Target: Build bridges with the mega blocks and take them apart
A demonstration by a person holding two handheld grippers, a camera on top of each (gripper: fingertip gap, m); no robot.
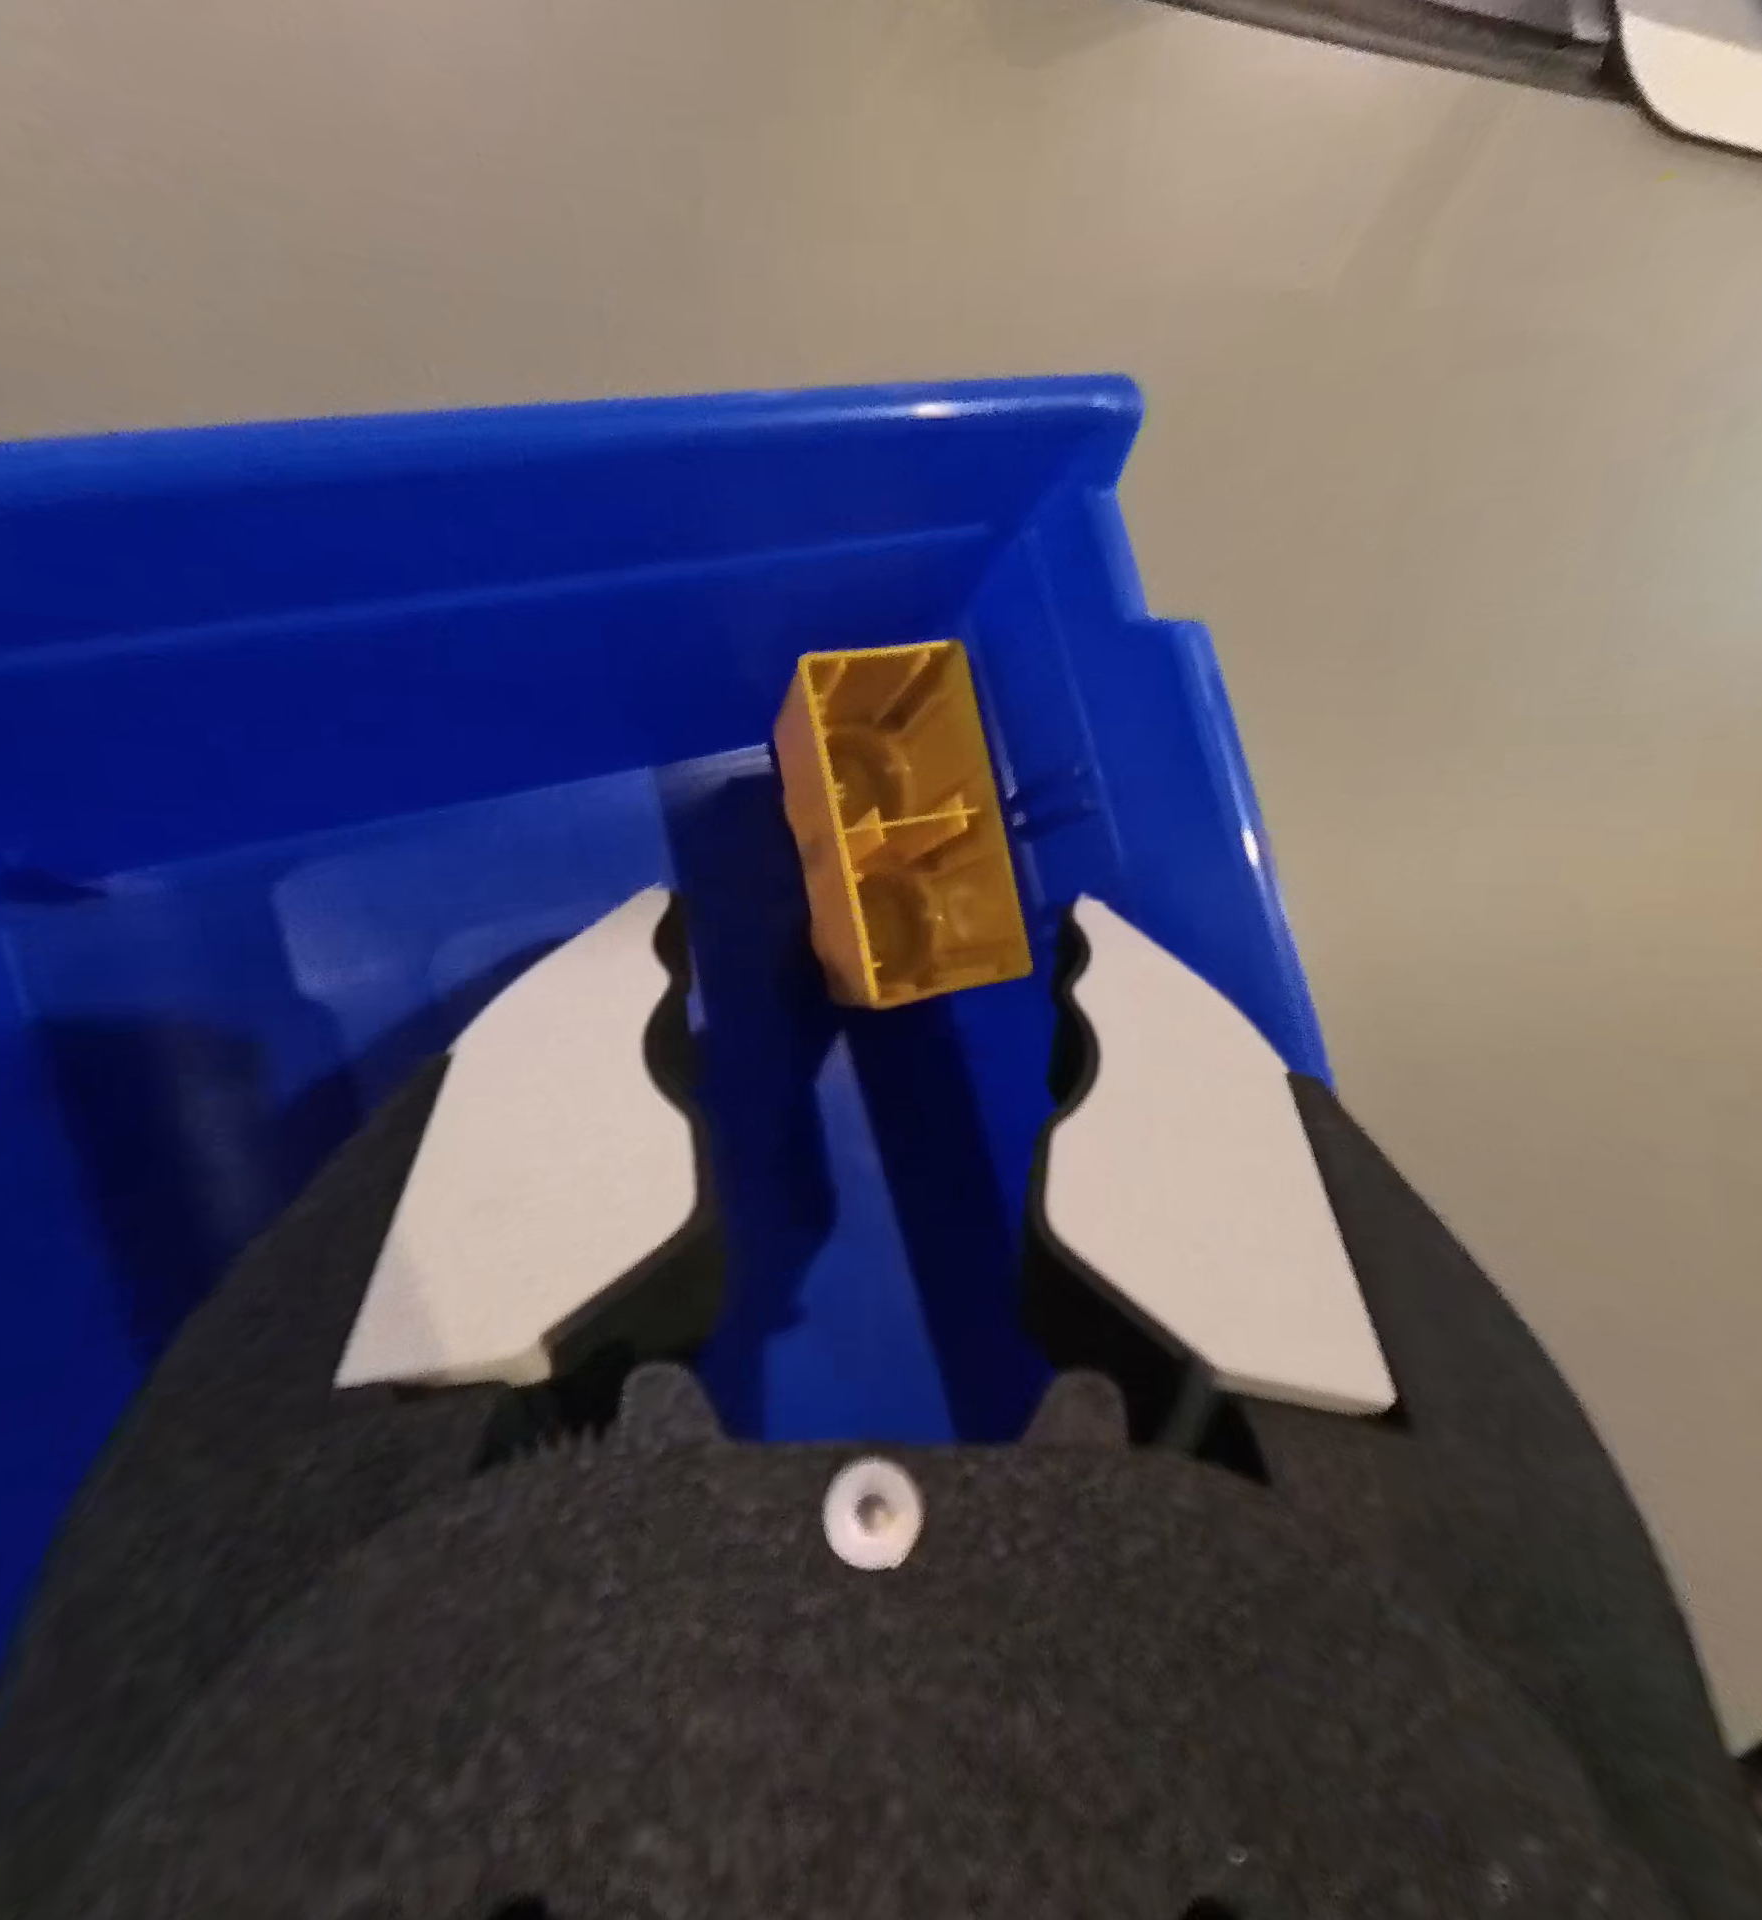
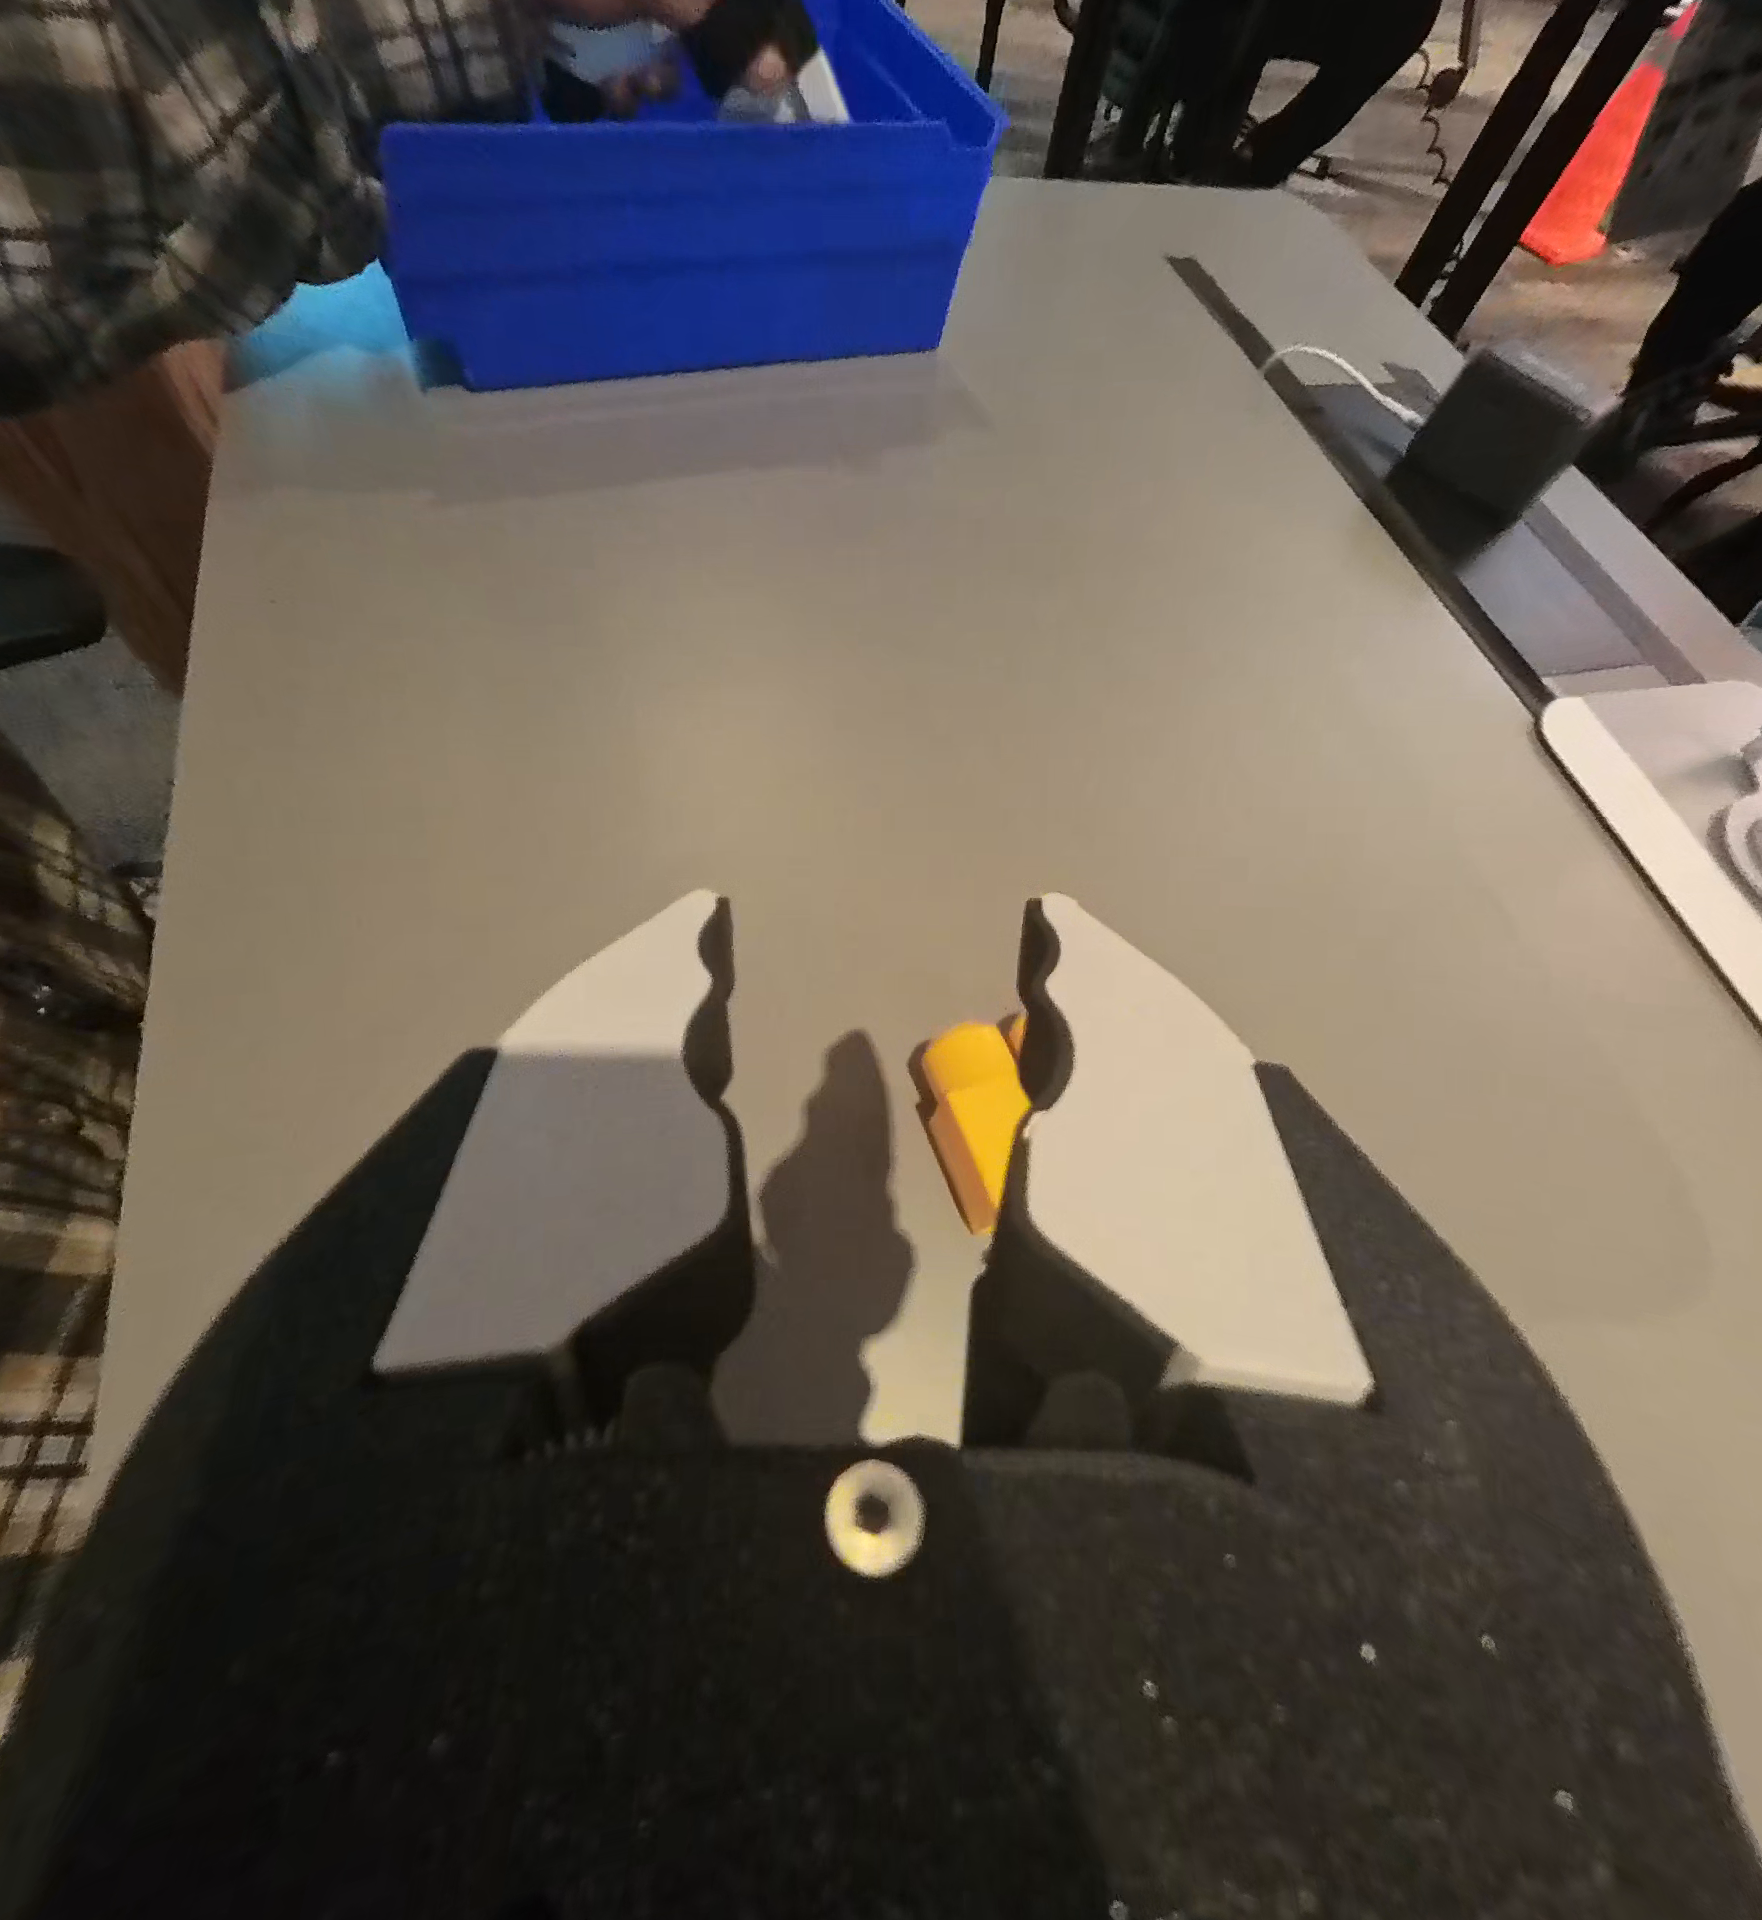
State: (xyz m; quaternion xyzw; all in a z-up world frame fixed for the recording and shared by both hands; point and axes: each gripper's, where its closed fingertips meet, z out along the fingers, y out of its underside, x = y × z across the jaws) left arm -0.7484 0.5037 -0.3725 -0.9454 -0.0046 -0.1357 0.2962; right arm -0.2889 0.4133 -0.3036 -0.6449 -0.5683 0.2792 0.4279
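Note:
In the left wrist view my left gripper (image 1: 872, 930) is open over a blue bin (image 1: 337, 582). A yellow mega block (image 1: 908, 821) lies just beyond the fingertips by the bin's right corner, hollow underside towards the camera, touching neither finger. In the right wrist view my right gripper (image 2: 877, 909) is open low over the grey table (image 2: 752, 644). A second yellow block (image 2: 970, 1112) lies on the table against the inner side of the right finger, partly hidden by it. The blue bin (image 2: 679, 260) stands at the table's far end, with the other gripper (image 2: 804, 83) inside it.
A plaid sleeve (image 2: 108, 156) reaches to the bin from the left. A dark box (image 2: 1490, 447) with a white cable sits on the table's right strip, and a white tray (image 2: 1666, 831) lies nearer. An orange cone (image 2: 1583, 177) and chair legs stand beyond the table. My right fingertips sit around 50 cm from my left ones.

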